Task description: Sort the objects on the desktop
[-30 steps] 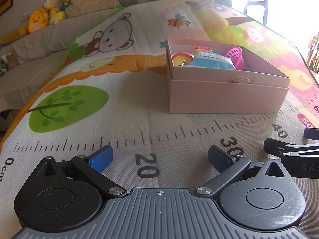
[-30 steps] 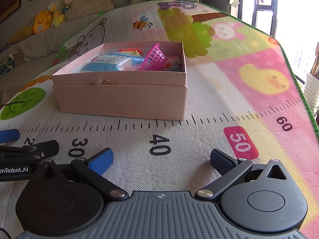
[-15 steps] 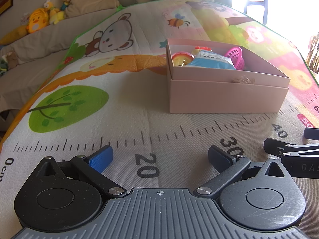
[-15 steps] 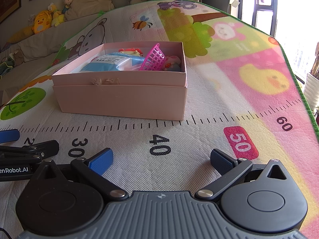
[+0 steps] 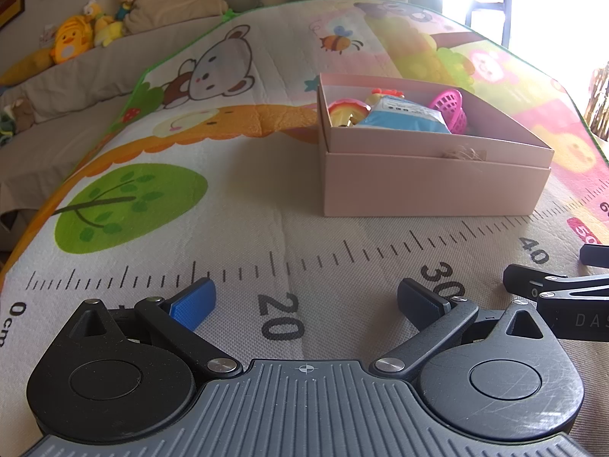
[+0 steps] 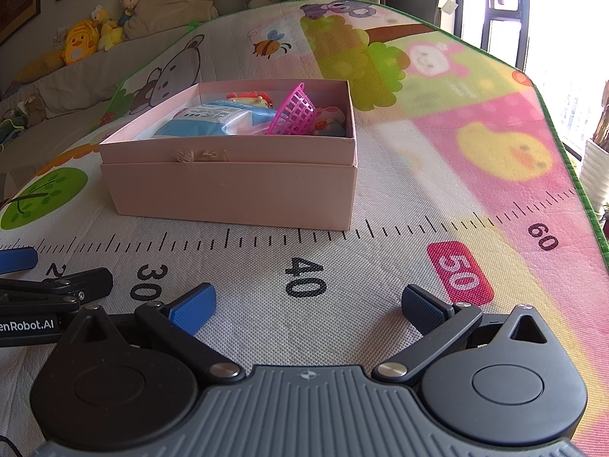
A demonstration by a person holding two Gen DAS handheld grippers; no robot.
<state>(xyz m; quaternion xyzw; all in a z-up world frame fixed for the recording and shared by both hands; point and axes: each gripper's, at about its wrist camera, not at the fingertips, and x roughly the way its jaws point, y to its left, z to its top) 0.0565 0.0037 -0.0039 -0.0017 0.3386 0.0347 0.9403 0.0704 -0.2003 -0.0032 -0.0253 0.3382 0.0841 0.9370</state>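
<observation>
A pink cardboard box [image 5: 434, 186] [image 6: 236, 190] stands on the cartoon play mat. Inside it lie a blue-and-white packet [image 5: 403, 116] [image 6: 213, 123], a magenta plastic basket [image 5: 451, 108] [image 6: 295, 112], a red-topped toy [image 6: 249, 98] and a red-and-yellow toy [image 5: 344, 110]. My left gripper [image 5: 304, 301] rests low on the mat near the 20 mark, open and empty, well short of the box. My right gripper [image 6: 308, 304] sits by the 40 mark, open and empty too. Each gripper's fingers show at the edge of the other's view.
The mat [image 5: 171, 198] [image 6: 475, 160] carries a printed ruler along its near side. Behind it a grey sofa [image 5: 76, 87] holds plush toys [image 5: 70, 43] and cushions. Bright windows glare at the far right, past the mat's green edge [image 6: 571, 160].
</observation>
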